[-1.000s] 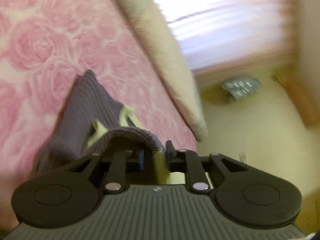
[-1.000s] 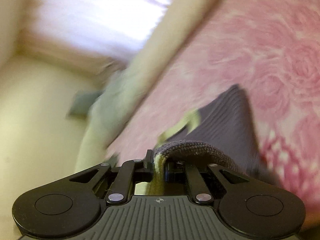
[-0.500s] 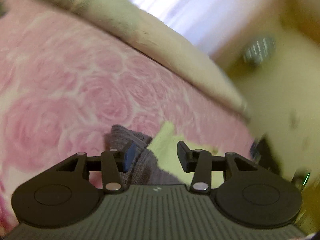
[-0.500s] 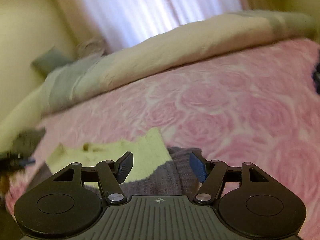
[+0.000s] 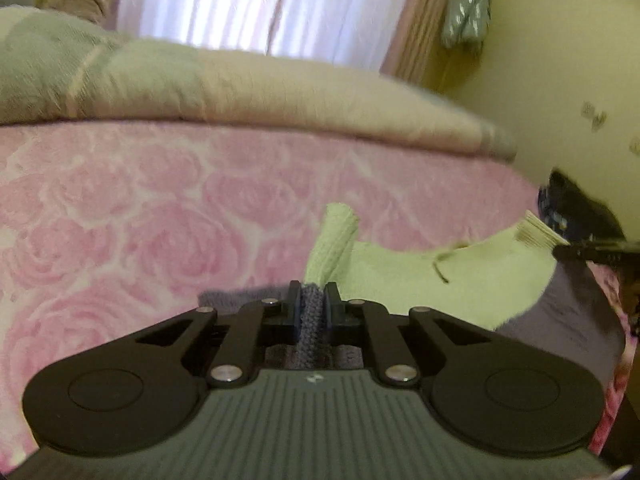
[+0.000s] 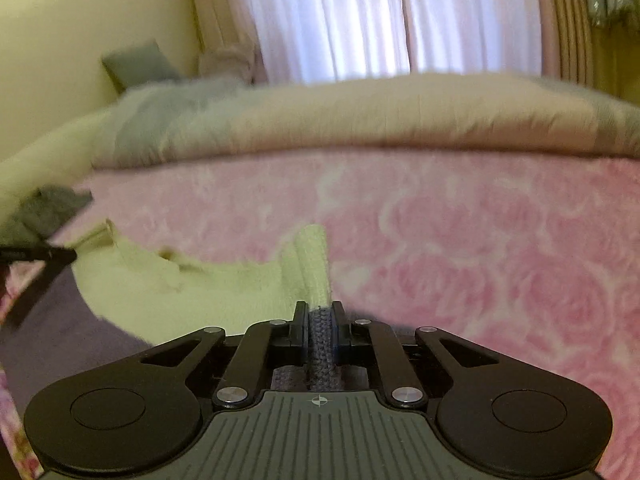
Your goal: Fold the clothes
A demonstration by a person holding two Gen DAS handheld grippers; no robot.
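Note:
A knit garment (image 5: pixel 440 280), purple-grey with a pale yellow-green part, lies on the pink rose bedspread (image 5: pixel 140 220). My left gripper (image 5: pixel 313 300) has its jaws closing, pads pressed on a purple fold of the garment's near left edge, and a pale ribbed strip (image 5: pixel 334 240) sticks up beyond them. My right gripper (image 6: pixel 322 320) is closing the same way on the garment's (image 6: pixel 192 296) near right edge, a purple fold pinched between its pads. Each gripper shows dark and blurred at the other view's edge, the right gripper (image 5: pixel 580 248) and the left gripper (image 6: pixel 40 254).
A rolled beige and grey-green duvet (image 5: pixel 280 92) lies across the far side of the bed. Behind it hang white curtains (image 6: pixel 360 20). Yellow walls (image 6: pixel 80 8) stand at both sides, with a grey pillow (image 6: pixel 136 64) at the far left of the right wrist view.
Both grippers rolled upright and dropped toward the bed. They let go of the hanging garment, stood open over it, and have now shut on folds at its near edge.

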